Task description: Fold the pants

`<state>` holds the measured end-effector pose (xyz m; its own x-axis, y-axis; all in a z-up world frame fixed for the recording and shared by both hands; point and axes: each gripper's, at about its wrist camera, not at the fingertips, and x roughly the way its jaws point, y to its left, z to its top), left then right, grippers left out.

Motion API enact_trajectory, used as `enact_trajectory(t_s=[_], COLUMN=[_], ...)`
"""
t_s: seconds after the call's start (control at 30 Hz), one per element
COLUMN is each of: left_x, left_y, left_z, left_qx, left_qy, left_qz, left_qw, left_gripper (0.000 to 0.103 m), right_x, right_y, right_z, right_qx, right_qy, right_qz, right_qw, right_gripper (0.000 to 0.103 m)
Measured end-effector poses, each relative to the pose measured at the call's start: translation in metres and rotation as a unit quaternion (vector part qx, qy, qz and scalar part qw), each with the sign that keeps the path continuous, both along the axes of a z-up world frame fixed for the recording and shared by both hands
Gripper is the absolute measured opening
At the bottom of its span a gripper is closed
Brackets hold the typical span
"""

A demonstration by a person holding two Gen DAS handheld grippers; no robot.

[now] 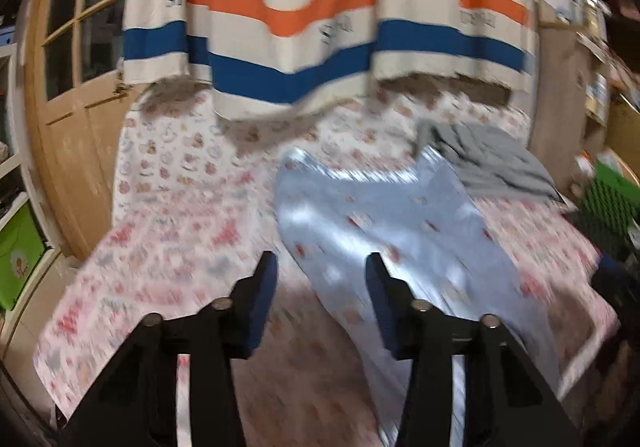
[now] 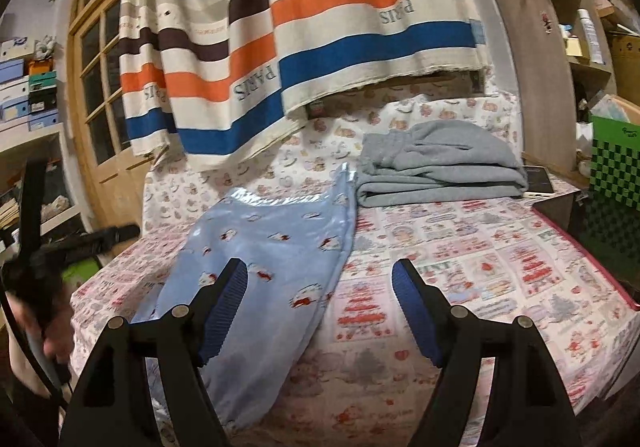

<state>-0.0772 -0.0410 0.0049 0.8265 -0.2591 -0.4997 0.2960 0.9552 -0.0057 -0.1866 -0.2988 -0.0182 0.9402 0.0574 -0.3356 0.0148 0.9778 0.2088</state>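
Light blue printed pants (image 2: 264, 259) lie lengthwise on the patterned bed sheet (image 2: 480, 255), waistband at the far end. In the left wrist view the pants (image 1: 392, 223) lie ahead and to the right, blurred. My left gripper (image 1: 322, 267) is open and empty, above the near left edge of the pants. My right gripper (image 2: 320, 275) is open and empty, above the pants' right edge; its left finger (image 2: 228, 307) is over the fabric. The left gripper also shows in the right wrist view (image 2: 80, 239) at the far left, blurred.
A folded grey garment (image 2: 436, 163) lies at the far right of the bed, with a phone (image 2: 538, 179) beside it. A striped curtain (image 2: 304, 27) hangs over the bed's far end. A wooden door (image 2: 96, 87) stands left, shelves (image 2: 580, 27) right, a green checkered box (image 2: 612, 175) at the right edge.
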Motion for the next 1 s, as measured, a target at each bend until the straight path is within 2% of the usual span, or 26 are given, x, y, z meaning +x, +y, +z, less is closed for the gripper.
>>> enact_trajectory(t_s=[0.13, 0.23, 0.33, 0.37, 0.47, 0.53, 0.6, 0.63, 0.77, 0.83, 0.87, 0.9, 0.93, 1.0], left_x=[-0.028, -0.037, -0.036, -0.035, -0.035, -0.039, -0.045, -0.046, -0.048, -0.049, -0.048, -0.048, -0.048, -0.05], left_y=[-0.014, -0.025, -0.029, -0.028, -0.018, -0.01, -0.003, 0.001, 0.015, 0.019, 0.02, 0.021, 0.021, 0.022], left_z=[-0.018, -0.03, -0.042, -0.045, -0.048, -0.046, -0.044, -0.043, -0.042, -0.044, -0.046, -0.048, -0.05, -0.054], left_qx=[-0.019, 0.003, 0.018, 0.014, -0.016, -0.02, -0.017, -0.017, -0.015, -0.015, -0.015, -0.016, -0.016, -0.015], left_qy=[0.037, 0.045, 0.043, 0.044, 0.047, 0.032, 0.016, 0.012, 0.006, 0.01, 0.014, 0.019, 0.024, 0.029], left_qz=[-0.055, -0.051, -0.036, -0.033, -0.028, -0.011, 0.005, 0.013, 0.037, 0.041, 0.041, 0.041, 0.041, 0.043], left_qw=[0.9976, 0.9977, 0.9983, 0.9984, 0.9984, 0.9992, 0.9997, 0.9997, 0.9992, 0.999, 0.9989, 0.9989, 0.9987, 0.9986], left_gripper=[0.035, 0.034, 0.015, 0.003, 0.0, 0.0, 0.0, 0.0, 0.0, 0.0, 0.0, 0.0, 0.0, 0.0], right_x=[0.001, 0.0, 0.002, 0.003, 0.007, 0.01, 0.013, 0.015, 0.02, 0.022, 0.023, 0.023, 0.023, 0.022], right_y=[0.012, 0.016, 0.019, 0.02, 0.022, 0.025, 0.027, 0.027, 0.03, 0.035, 0.038, 0.041, 0.044, 0.048], right_z=[-0.008, -0.014, -0.019, -0.02, -0.027, -0.032, -0.037, -0.039, -0.043, -0.042, -0.042, -0.042, -0.042, -0.044], right_qx=[-0.001, 0.005, 0.012, 0.015, 0.028, 0.029, 0.038, 0.042, 0.051, 0.042, 0.034, 0.029, 0.025, 0.02], right_qy=[-0.001, 0.001, 0.006, 0.01, 0.026, 0.037, 0.049, 0.053, 0.065, 0.067, 0.07, 0.071, 0.073, 0.077], right_qz=[0.021, 0.038, 0.047, 0.05, 0.068, 0.078, 0.086, 0.089, 0.092, 0.094, 0.094, 0.095, 0.097, 0.095], right_qw=[1.0, 0.999, 0.999, 0.999, 0.997, 0.996, 0.994, 0.994, 0.992, 0.992, 0.993, 0.993, 0.992, 0.992], right_gripper=[0.076, 0.076, 0.076, 0.076, 0.075, 0.063, 0.06, 0.054, 0.045, 0.035, 0.034, 0.028, 0.018, 0.009])
